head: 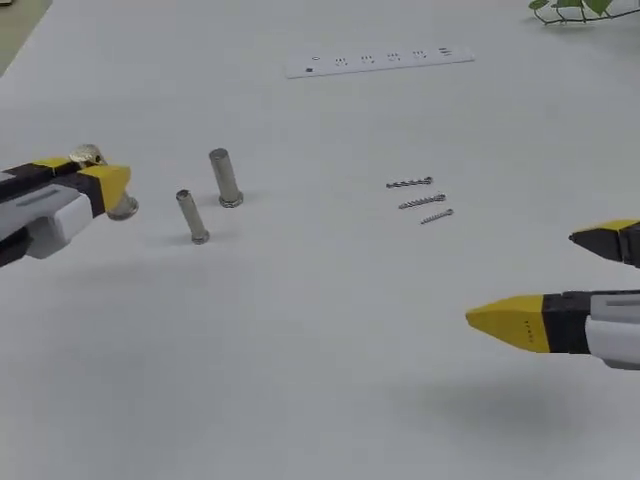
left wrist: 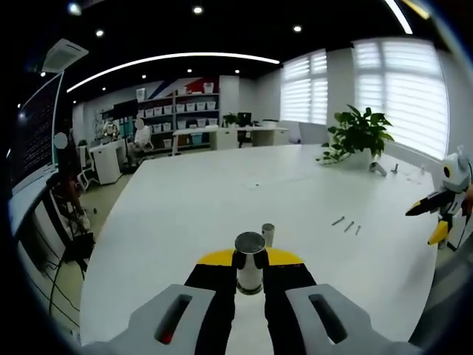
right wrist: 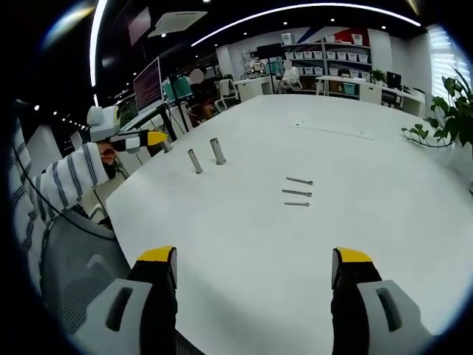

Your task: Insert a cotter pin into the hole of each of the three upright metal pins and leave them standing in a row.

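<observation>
While the left gripper (head: 110, 186) pinches one metal pin (left wrist: 250, 263) at the table's (head: 320, 400) left edge, two more stand upright close by: a front pin (head: 192, 215) and a back pin (head: 224, 178). Three cotter pins (head: 422, 201) lie in a row, well apart to the right, with bare tabletop between. The right gripper (head: 521, 278) hovers near them, jaws spread wide and holding nothing. One power strip (head: 380, 62) lies far back.

No words or numbers can be read here. A long white strip (head: 380, 62) at the far side of the desk (head: 320, 400) has tiny dark marks, too small to read.
</observation>
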The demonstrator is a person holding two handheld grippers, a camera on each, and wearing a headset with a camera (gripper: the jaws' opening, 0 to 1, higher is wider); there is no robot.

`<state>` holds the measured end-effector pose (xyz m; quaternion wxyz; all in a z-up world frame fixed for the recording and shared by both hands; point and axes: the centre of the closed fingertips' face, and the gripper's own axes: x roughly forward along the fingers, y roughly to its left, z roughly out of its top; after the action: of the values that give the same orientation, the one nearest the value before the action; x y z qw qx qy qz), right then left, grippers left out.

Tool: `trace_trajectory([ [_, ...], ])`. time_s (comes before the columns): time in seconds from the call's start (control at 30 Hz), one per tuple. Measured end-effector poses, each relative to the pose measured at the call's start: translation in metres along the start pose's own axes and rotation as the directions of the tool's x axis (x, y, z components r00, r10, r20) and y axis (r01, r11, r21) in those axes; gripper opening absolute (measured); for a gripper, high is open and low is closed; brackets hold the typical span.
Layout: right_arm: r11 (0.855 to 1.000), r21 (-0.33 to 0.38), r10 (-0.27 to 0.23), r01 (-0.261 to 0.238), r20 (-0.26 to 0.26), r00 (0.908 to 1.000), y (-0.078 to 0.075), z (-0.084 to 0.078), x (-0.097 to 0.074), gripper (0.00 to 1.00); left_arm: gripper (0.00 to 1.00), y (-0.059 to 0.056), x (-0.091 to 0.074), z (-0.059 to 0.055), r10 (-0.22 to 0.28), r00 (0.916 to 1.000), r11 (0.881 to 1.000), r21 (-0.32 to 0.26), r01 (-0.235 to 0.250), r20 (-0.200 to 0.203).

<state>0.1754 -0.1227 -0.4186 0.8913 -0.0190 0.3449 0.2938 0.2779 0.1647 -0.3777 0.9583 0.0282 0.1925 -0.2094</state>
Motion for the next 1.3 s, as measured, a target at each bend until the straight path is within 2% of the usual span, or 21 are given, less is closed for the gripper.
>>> trace_trajectory([
  [0.07,1.000,-0.002,0.002,-0.002,0.004,1.0000,0.001,0.001,0.001,0.85,0.09,-0.007,-0.001,-0.003,0.010,0.9999,0.999,-0.046,-0.010,0.005],
  [0.1,1.000,-0.004,0.008,-0.008,0.003,1.0000,0.002,0.002,0.002,0.85,0.09,-0.010,-0.001,-0.005,0.010,0.9999,0.999,-0.049,-0.010,0.007],
  [0.2,1.000,-0.014,0.023,-0.023,-0.008,0.9997,0.007,0.000,0.006,0.84,0.09,-0.021,0.000,-0.009,-0.001,1.0000,0.999,-0.044,0.001,0.001],
  [0.33,0.999,-0.019,0.039,-0.039,-0.016,0.9991,0.010,-0.001,0.010,0.84,0.09,-0.040,0.001,-0.017,-0.027,0.9993,1.000,-0.010,0.027,-0.028],
  [0.43,0.999,-0.019,0.047,-0.047,-0.016,0.9988,0.012,-0.001,0.012,0.84,0.09,-0.056,0.002,-0.023,-0.051,0.9979,0.998,-0.023,0.050,-0.040],
  [0.53,0.998,-0.025,0.054,-0.055,-0.021,0.9983,0.013,-0.001,0.014,0.84,0.09,-0.066,0.003,-0.029,-0.055,0.9972,0.998,-0.026,0.054,-0.051],
  [0.63,0.998,-0.027,0.058,-0.059,-0.024,0.9980,0.013,-0.001,0.015,0.84,0.09,-0.072,0.005,-0.033,-0.066,0.9960,0.997,-0.046,0.063,-0.059],
  [0.7,0.998,-0.031,0.059,-0.060,-0.028,0.9978,0.013,-0.002,0.015,0.84,0.09,-0.074,0.006,-0.035,-0.054,0.9967,0.996,-0.071,0.049,-0.061],
  [0.8,0.998,-0.035,0.060,-0.061,-0.034,0.9976,0.011,-0.003,0.015,0.84,0.09,-0.079,0.007,-0.039,-0.054,0.9963,0.997,-0.067,0.049,-0.067],
  [0.9,0.997,-0.042,0.064,-0.066,-0.041,0.9971,0.011,-0.003,0.016,0.84,0.09,-0.085,0.008,-0.046,-0.061,0.9940,0.994,-0.094,0.052,-0.091],
  [1.1,0.997,-0.042,0.069,-0.071,-0.038,0.9969,0.012,-0.001,0.018,0.84,0.09,-0.097,0.011,-0.058,-0.066,0.9899,0.996,-0.071,0.058,-0.126],
  [1.3,0.996,-0.042,0.073,-0.075,-0.041,0.9965,0.012,-0.003,0.019,0.84,0.09,-0.102,0.015,-0.064,-0.072,0.9866,0.995,-0.072,0.062,-0.147],
])
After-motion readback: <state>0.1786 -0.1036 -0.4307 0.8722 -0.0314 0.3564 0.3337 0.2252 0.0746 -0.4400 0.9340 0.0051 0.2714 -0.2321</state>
